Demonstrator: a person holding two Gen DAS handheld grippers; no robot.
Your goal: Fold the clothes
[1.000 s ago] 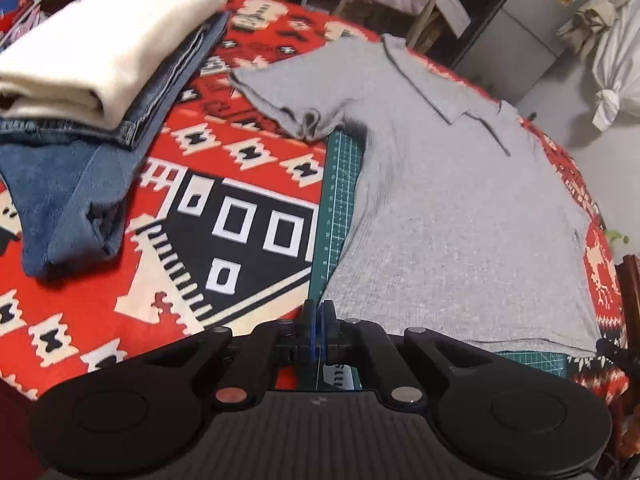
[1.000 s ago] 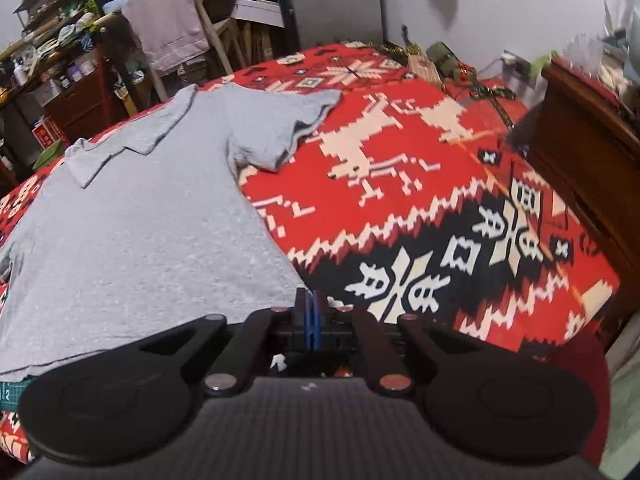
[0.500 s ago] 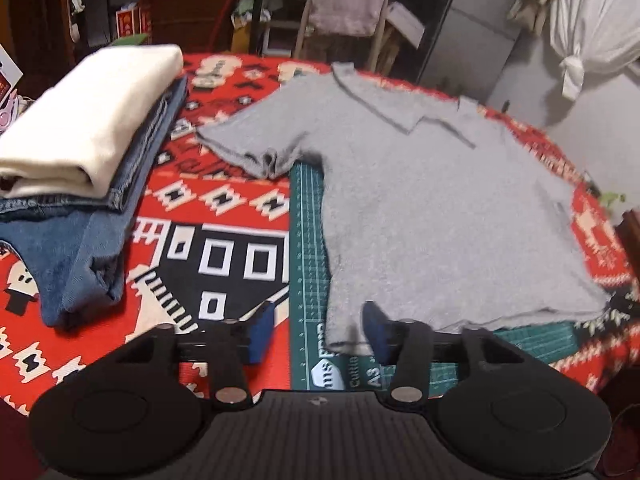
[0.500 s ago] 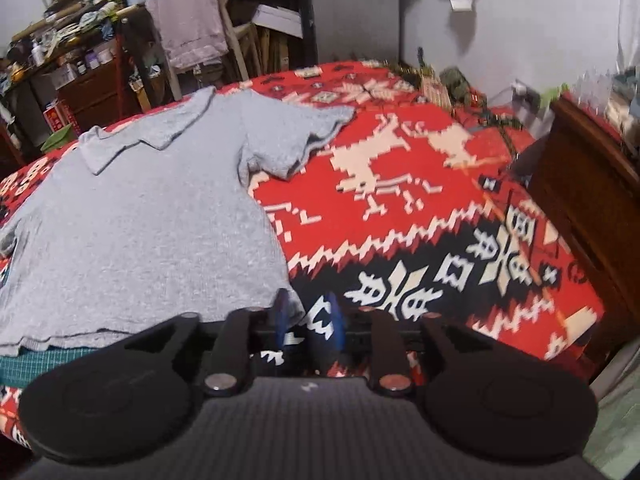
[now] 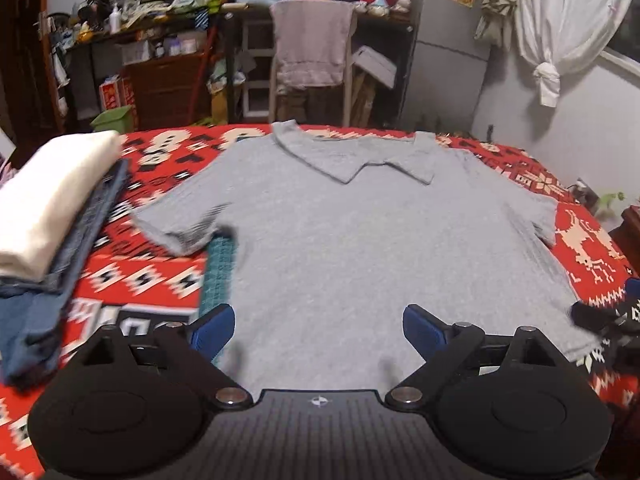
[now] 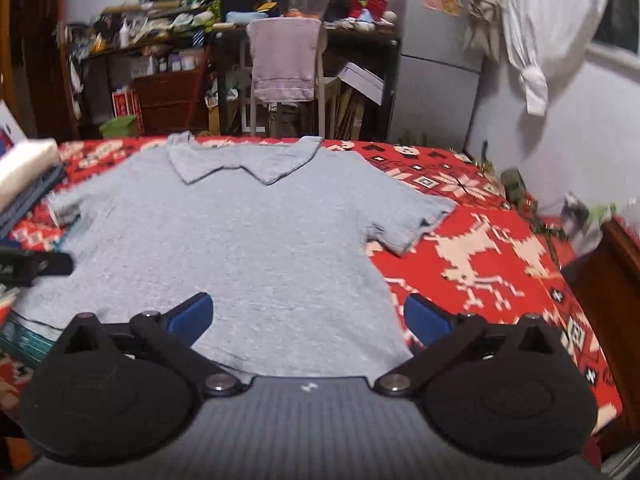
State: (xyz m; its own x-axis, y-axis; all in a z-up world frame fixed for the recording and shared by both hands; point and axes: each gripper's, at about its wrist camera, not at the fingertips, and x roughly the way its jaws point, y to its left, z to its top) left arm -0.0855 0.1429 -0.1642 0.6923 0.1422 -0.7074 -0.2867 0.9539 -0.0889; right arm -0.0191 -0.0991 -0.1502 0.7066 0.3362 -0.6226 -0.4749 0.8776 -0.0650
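Observation:
A grey polo shirt (image 5: pixel 352 240) (image 6: pixel 240 240) lies flat and spread out on the red patterned cloth, collar at the far side, hem toward me. My left gripper (image 5: pixel 318 330) hovers above the hem's left part, wide open with nothing between its blue pads. My right gripper (image 6: pixel 306 316) stands wide open over the hem's right part, also empty. The right gripper's tip (image 5: pixel 600 316) shows at the right edge of the left wrist view. The left gripper's tip (image 6: pixel 36 266) shows at the left edge of the right wrist view.
A stack of folded clothes, cream top (image 5: pixel 52 196) on blue jeans (image 5: pixel 44 304), sits at the left. A green cutting mat (image 5: pixel 218 268) peeks from under the shirt. A chair with a towel (image 5: pixel 310 48) and cluttered shelves stand behind; a wooden piece of furniture (image 6: pixel 608 280) at right.
Both grippers went from shut to wide open and pulled back and up from the hem. The views now face the shirt straight on, with the room behind in sight.

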